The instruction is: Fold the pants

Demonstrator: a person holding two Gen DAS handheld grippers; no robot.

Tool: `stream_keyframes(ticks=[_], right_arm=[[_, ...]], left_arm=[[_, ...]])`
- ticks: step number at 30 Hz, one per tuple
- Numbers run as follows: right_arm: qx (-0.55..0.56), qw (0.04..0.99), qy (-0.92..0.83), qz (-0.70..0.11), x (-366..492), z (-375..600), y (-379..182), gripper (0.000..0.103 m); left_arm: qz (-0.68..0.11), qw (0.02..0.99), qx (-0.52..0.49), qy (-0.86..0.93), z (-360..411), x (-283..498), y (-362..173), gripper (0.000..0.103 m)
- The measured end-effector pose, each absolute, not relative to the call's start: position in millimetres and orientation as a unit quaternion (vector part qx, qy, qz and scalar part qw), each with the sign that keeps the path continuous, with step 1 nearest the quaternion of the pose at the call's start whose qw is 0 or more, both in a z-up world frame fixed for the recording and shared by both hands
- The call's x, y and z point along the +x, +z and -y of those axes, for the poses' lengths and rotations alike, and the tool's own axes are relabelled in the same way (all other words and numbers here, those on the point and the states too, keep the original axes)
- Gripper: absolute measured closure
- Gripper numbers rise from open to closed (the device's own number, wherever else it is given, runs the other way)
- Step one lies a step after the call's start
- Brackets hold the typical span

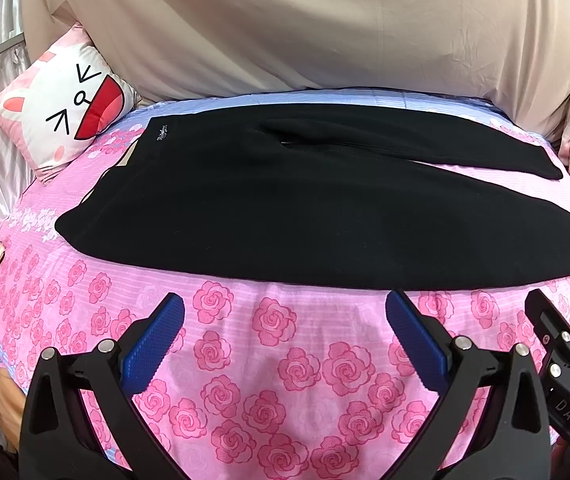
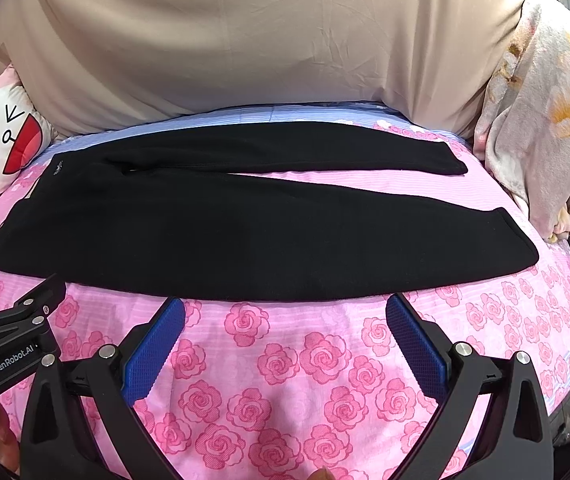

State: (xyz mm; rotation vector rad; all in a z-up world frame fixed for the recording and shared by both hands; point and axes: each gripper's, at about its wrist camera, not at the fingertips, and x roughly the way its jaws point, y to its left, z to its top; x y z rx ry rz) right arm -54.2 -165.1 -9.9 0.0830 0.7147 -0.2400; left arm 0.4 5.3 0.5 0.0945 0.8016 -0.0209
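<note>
Pants (image 1: 269,208) flat on bed (image 1: 285,360), unfolded; your left tool (image 1: 285,308) and right tool (image 2: 285,312) both apart, empty — grab near edge next.

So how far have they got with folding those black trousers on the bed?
Done: the black pants lie spread flat on the rose-print sheet, waist towards the cat pillow, legs apart. In hand: nothing; the left gripper and right gripper are open, short of the near edge. Left: every fold.
</note>
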Motion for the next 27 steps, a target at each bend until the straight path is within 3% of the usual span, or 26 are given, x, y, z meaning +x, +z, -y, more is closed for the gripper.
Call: stream_keyframes(ticks=[27], right_arm=[[0.041,0.929,-0.116,-0.348,-54.8,165.1,-10.5,0.005]], left_arm=[[-0.391,0.919,0.047,-0.011,-4.8,1.3,2.1,0.005]])
